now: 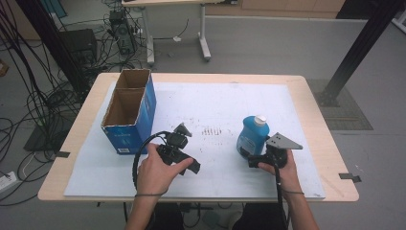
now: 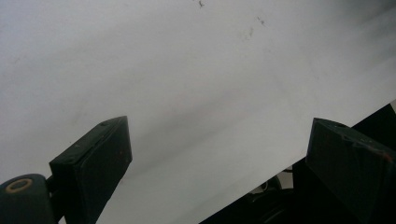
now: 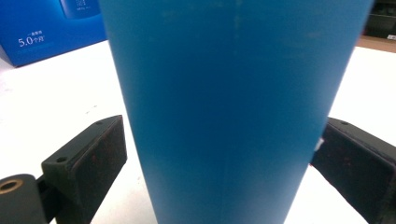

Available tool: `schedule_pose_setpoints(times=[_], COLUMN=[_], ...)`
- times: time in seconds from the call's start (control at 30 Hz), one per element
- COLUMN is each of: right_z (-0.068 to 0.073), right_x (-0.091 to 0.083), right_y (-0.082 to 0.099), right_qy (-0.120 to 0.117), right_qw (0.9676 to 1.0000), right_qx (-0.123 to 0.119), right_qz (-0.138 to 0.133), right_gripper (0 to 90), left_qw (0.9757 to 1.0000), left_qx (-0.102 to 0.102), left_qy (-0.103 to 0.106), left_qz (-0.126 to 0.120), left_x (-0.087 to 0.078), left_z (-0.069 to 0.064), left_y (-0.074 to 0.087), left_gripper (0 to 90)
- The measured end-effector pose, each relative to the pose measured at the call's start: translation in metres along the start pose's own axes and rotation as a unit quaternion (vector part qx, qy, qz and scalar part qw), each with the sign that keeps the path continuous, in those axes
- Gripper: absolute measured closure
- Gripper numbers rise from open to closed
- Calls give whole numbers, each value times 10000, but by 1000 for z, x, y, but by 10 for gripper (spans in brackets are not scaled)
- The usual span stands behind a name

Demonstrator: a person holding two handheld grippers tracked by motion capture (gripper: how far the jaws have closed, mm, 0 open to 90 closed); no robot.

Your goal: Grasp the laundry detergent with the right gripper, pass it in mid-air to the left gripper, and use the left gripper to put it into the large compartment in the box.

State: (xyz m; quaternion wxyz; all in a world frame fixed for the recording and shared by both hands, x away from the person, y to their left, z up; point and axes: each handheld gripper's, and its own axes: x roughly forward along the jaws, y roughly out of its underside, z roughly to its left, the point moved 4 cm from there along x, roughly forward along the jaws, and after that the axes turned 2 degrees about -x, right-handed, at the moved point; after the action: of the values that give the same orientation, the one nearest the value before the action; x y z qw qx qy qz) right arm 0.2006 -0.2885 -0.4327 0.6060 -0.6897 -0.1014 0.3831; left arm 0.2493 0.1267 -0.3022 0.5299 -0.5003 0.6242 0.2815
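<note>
here smooth blue bottle point(image 3: 229, 107) stands between right gripper's point(image 3: 219, 154) jaws.

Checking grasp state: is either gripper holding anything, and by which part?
Left gripper: open, nothing held. Right gripper straddles the blue bottle's lower body; its right jaw looks in contact, the left shows a gap, so a grip cannot be confirmed.

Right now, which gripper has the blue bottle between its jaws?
The right gripper. Its jaws flank the upright blue bottle, left jaw apart from it. The left gripper stands open over the bare white board, near the blue cardboard box.
</note>
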Motion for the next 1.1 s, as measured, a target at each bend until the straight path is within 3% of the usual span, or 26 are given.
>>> schedule_pose_setpoints(times=[1.1], right_z=[0], right_x=[0], right_y=[0], right_qy=[11], right_qw=[10000], right_qx=[13], right_qz=[-8], right_gripper=[46], left_qw=[10000], left_qx=[-19], left_qy=[-34], left_qz=[-11], left_x=[0], left_z=[-1], left_y=[1], left_gripper=[71])
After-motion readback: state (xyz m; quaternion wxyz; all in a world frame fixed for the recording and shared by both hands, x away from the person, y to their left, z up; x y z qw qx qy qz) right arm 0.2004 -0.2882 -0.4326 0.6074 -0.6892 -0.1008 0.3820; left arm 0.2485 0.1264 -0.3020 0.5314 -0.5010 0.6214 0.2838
